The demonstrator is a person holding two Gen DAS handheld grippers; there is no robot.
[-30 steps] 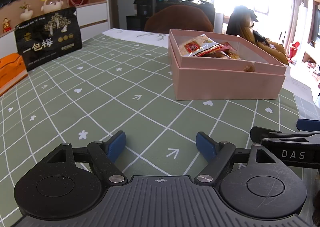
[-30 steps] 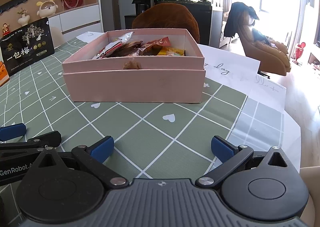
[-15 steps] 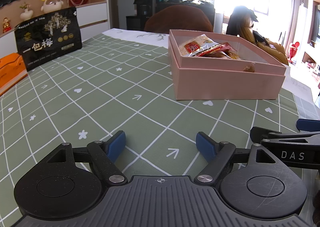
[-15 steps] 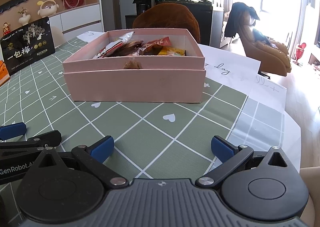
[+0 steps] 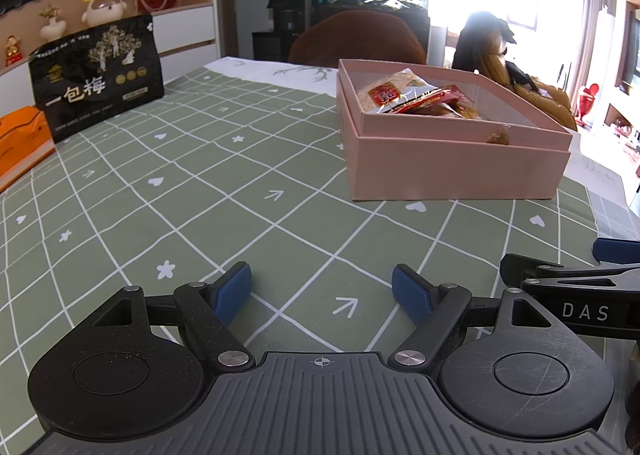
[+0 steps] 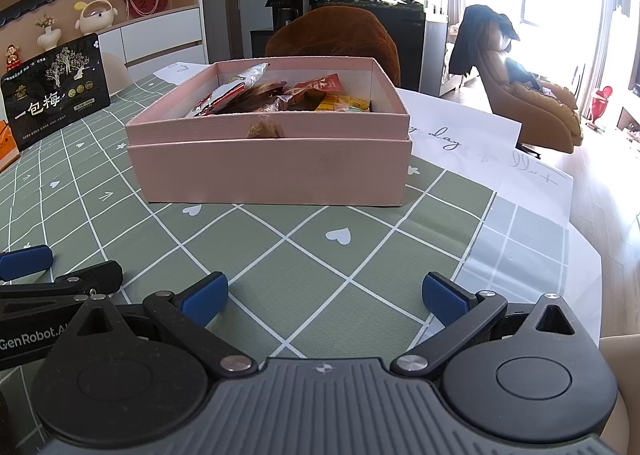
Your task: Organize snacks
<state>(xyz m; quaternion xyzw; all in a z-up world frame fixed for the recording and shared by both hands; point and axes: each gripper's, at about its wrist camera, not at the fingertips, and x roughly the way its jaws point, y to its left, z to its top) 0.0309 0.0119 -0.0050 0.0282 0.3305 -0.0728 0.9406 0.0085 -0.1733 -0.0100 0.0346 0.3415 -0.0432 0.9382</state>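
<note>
A pink box [image 5: 456, 167] [image 6: 272, 171] stands on the green checked tablecloth [image 5: 200, 191] and holds several wrapped snacks [image 5: 400, 95] [image 6: 280, 95]. One small brown snack [image 6: 264, 129] hangs over its near rim. My left gripper [image 5: 322, 289] is open and empty, low over the cloth, well short of the box. My right gripper [image 6: 324, 295] is open and empty, in front of the box. Each gripper shows at the edge of the other's view.
A black snack bag [image 5: 96, 75] [image 6: 56, 87] stands at the far left by an orange box [image 5: 20, 143]. White papers [image 6: 472, 135] lie right of the pink box. The table's right edge [image 6: 576, 239] drops to the floor; chairs stand beyond.
</note>
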